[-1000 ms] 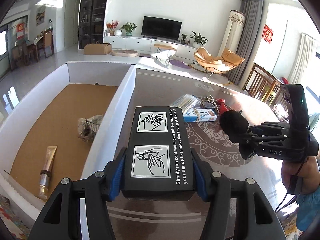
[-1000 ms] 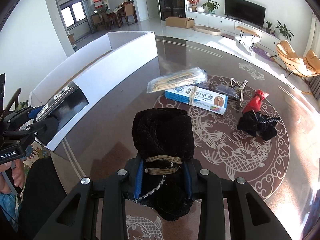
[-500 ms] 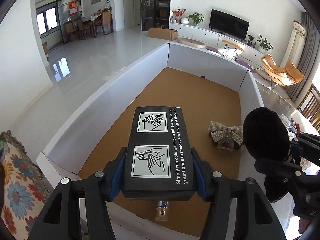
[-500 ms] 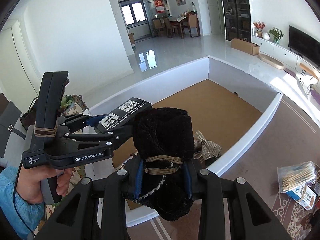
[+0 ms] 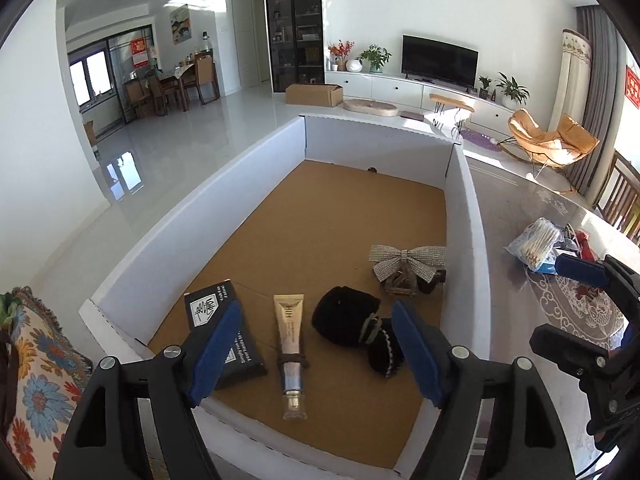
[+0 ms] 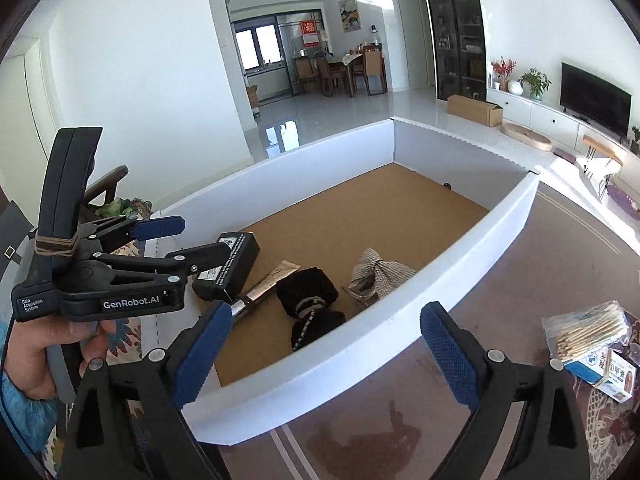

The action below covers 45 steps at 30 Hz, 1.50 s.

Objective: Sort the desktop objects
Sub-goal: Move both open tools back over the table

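Black box (image 5: 222, 334) lay flat on the cardboard floor of the white-walled bin (image 5: 192, 224), near-left corner, printed face up. Just right of it: gold tube (image 5: 290, 344), cap toward the near wall. Next over, black fabric bundle (image 5: 352, 326), tied at the middle with a band. Behind that, silver bow (image 5: 406, 262) near the right wall, sitting on something dark; can't make out what from either view.

Left gripper (image 5: 316, 354) hovered over the near end of the bin, jaws spread, holding nothing. Right gripper (image 6: 324, 352) was above the bin's right wall, jaws also spread and empty.

Outside the bin on the table (image 6: 520, 280): bag of cotton swabs (image 6: 586, 330) touching a blue-and-white carton (image 6: 604, 372).
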Each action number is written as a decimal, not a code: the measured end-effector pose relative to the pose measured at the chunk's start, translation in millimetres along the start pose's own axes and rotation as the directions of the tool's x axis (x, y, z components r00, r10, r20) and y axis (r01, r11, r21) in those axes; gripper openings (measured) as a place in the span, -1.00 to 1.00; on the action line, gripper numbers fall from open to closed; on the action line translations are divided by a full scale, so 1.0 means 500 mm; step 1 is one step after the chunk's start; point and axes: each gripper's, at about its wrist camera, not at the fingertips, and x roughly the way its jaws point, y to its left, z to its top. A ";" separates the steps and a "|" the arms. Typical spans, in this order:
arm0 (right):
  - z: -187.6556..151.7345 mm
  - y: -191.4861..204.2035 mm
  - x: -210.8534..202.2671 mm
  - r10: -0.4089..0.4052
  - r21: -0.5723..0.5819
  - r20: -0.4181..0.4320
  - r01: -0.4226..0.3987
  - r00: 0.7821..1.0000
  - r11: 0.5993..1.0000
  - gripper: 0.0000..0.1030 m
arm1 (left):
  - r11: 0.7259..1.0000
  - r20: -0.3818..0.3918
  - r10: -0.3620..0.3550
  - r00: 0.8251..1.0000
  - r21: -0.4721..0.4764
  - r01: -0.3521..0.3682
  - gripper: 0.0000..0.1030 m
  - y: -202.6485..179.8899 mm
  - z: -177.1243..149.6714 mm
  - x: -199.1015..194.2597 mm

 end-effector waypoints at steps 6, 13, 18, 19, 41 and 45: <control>-0.138 -0.164 -0.101 -0.229 0.069 -0.057 0.233 0.972 0.970 0.93 | 0.976 0.025 -0.168 0.985 0.145 0.163 0.96 -0.203 -0.032 -0.067; -0.328 -0.365 -0.209 -0.509 0.137 -0.207 0.540 0.836 0.831 0.93 | 0.936 -0.140 -0.225 0.964 0.244 0.254 0.97 -0.409 -0.139 0.036; -0.390 -0.427 -0.264 -0.549 0.204 -0.246 0.597 0.799 0.776 0.93 | 0.925 -0.212 -0.202 0.956 0.280 0.257 0.97 -0.494 -0.188 0.111; -0.398 -0.433 -0.270 -0.554 0.211 -0.249 0.603 0.795 0.770 0.93 | 0.923 -0.214 -0.190 0.958 0.295 0.248 0.97 -0.506 -0.191 0.119; -0.413 -0.439 -0.260 -0.576 0.244 -0.289 0.641 0.764 0.728 1.00 | 0.923 -0.206 -0.238 0.949 0.256 0.287 1.00 -0.533 -0.175 0.156; -0.417 -0.450 -0.263 -0.542 0.281 -0.292 0.613 0.788 0.739 1.00 | 0.923 -0.206 -0.237 0.949 0.256 0.286 1.00 -0.533 -0.175 0.156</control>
